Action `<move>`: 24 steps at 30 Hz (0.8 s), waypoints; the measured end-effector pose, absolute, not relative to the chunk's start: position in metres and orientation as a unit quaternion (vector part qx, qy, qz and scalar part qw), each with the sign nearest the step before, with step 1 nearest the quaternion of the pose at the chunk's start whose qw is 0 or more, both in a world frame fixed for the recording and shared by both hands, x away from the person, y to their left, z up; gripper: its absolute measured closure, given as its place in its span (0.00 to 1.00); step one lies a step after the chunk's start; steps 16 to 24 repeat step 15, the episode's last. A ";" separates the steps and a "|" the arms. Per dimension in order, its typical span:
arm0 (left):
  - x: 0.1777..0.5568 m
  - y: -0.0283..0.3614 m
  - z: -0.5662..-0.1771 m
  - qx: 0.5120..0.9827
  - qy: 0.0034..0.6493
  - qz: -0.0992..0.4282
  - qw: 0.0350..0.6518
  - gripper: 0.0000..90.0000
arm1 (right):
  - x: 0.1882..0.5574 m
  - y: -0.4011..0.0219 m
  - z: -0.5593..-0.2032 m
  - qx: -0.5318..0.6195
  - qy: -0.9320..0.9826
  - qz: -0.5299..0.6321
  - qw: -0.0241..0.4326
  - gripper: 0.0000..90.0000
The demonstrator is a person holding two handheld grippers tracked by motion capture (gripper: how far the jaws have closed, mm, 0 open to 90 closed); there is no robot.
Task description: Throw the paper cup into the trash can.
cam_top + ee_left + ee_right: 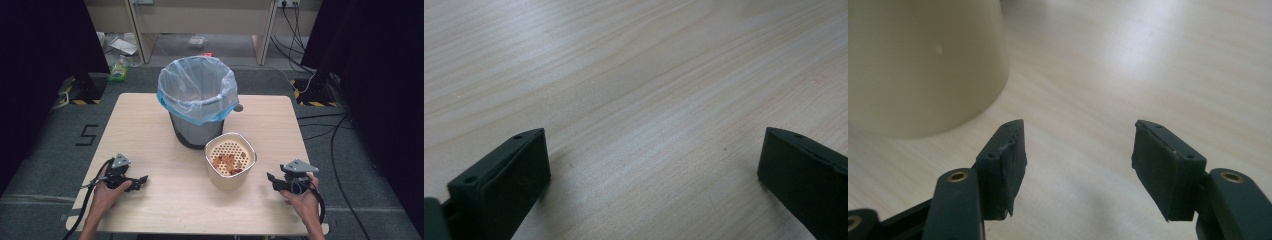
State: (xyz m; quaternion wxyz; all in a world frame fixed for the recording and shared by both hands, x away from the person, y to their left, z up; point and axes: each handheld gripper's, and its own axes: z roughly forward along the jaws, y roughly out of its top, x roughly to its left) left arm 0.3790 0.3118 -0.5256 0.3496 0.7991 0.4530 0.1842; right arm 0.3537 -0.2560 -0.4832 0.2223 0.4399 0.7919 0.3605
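Centrally, toward the near edge of the wooden table (pixel 150 120), stood a cream container (pixel 230 161) with a perforated insert holding brownish scraps (pixel 229 162); its smooth, pale wall flared upward in the right gripper view. Just behind it, nearer the far edge, sat a dark waste bin (pixel 196 100) lined with a translucent blue-rimmed bag. The left gripper (pixel 142 179) lay by the near left corner, jaws spread wide and empty. The right gripper (pixel 270 177), near the near right corner, was likewise released, pointing toward the container.
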 end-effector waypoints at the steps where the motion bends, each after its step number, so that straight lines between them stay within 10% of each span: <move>1: 0.379 0.312 -0.526 0.799 0.453 0.184 0.350 0.00 | 0.353 -0.256 -0.487 0.440 0.796 0.355 0.217 0.43; 24: 0.379 0.312 -0.526 0.799 0.454 0.184 0.350 0.00 | 0.352 -0.251 -0.511 0.440 0.810 0.340 0.188 0.35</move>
